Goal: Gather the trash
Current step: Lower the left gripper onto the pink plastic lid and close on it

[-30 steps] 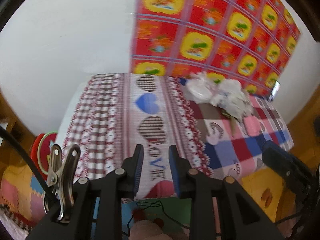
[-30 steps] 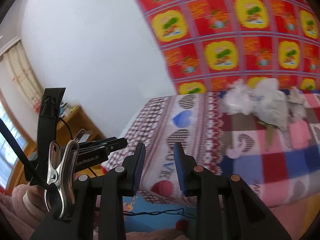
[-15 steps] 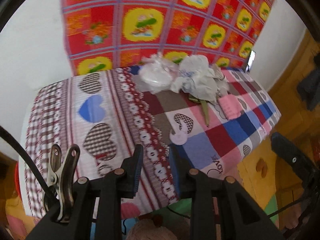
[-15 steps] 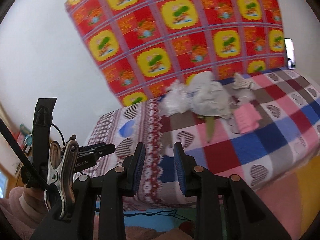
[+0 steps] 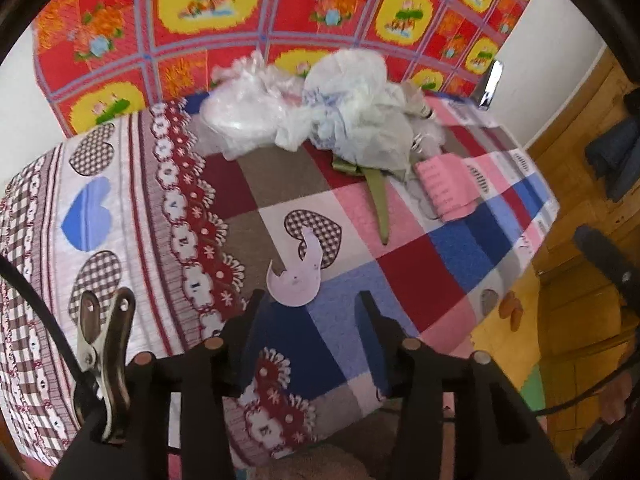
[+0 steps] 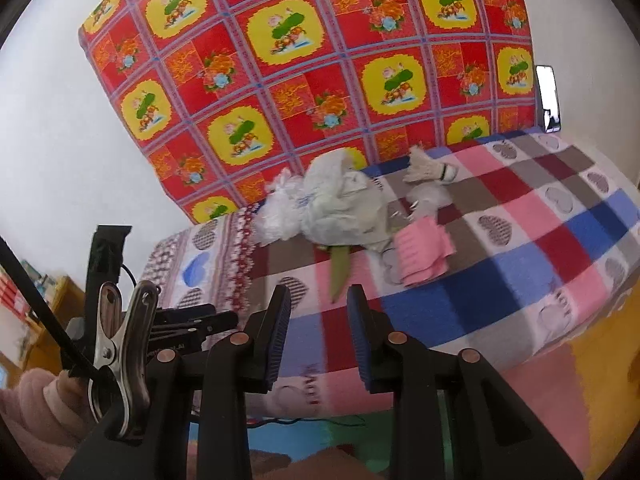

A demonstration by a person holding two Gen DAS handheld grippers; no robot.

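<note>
Left gripper (image 5: pixel 308 300) jaws opening, wider than a second ago, nothing between them; bed now fills the view. Flat pale paper scrap (image 5: pixel 298 276) at 12 o'clock just past its tips. Crumpled white plastic bags (image 5: pixel 320 112) and limp green strip (image 5: pixel 380 204) further, 12–1 o'clock. Right gripper (image 6: pixel 314 306) narrow as before, empty; folded pink paper (image 6: pixel 422 254) at 1 o'clock on checked quilt (image 6: pixel 520 240).

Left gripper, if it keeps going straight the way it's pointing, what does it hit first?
Probably the pale paper scrap lying flat on the bedspread, just ahead of the left gripper, whose jaws are opening with nothing between them. Depth is unclear; it may meet bare cloth first.
</note>
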